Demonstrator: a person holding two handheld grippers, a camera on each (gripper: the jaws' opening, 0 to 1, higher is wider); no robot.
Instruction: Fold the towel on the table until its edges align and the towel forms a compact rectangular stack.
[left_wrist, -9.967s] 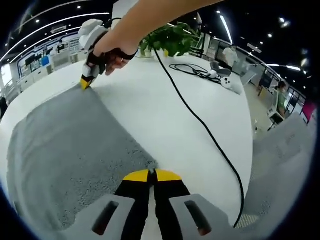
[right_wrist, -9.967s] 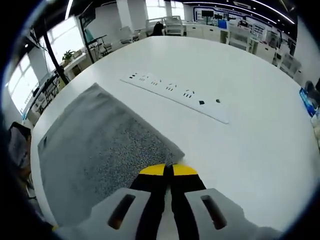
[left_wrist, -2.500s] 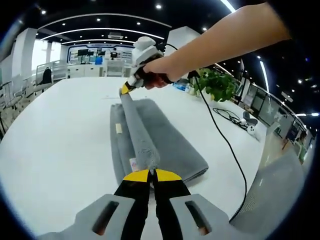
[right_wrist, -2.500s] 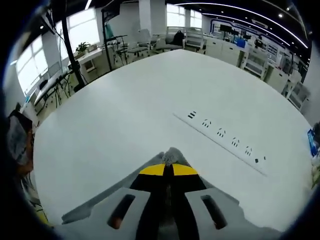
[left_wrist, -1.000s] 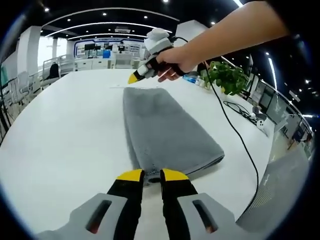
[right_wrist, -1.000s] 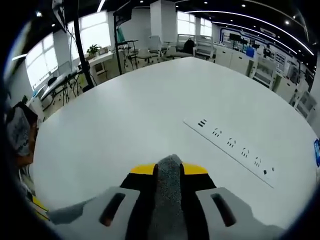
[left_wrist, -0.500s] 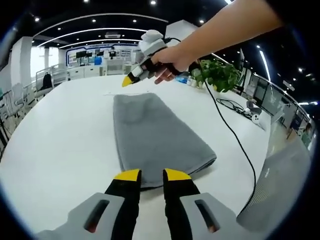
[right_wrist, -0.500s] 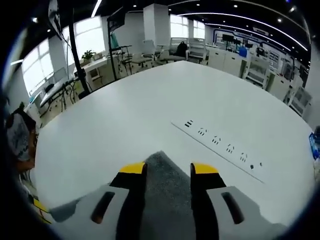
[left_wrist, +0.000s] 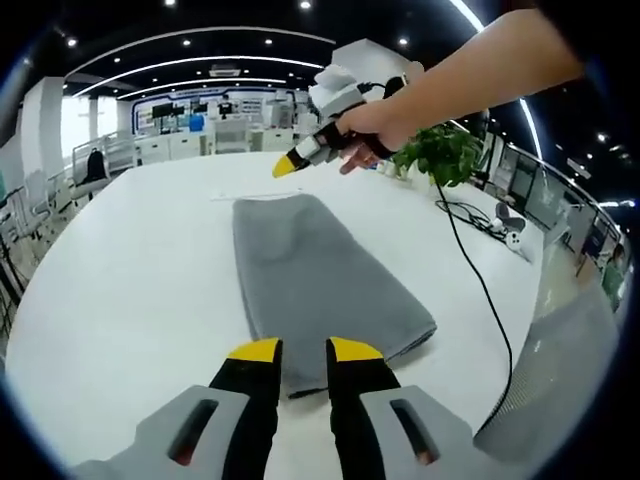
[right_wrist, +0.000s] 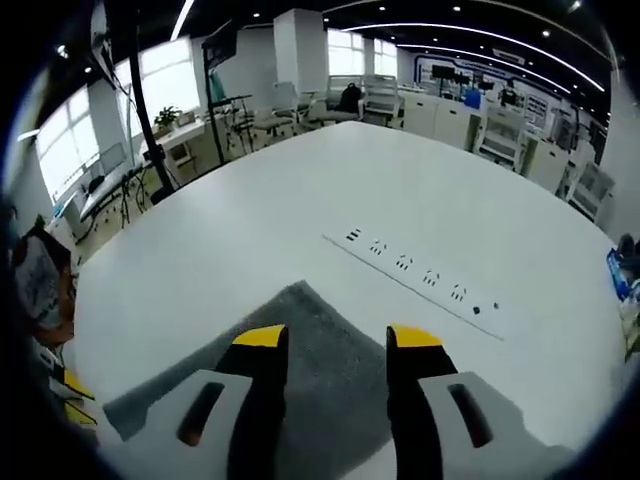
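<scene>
Grey terry towel (left_wrist: 320, 280) folded into long strip on white round table (left_wrist: 120, 290) | long axis runs from left gripper (left_wrist: 295, 350) to right gripper (left_wrist: 285, 166) | both jaws wide, empty, one over each short end

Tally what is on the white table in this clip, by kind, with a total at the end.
Grey towel: 1
White power strip: 1
Potted green plant: 1
Black cable: 1
Total: 4
</scene>
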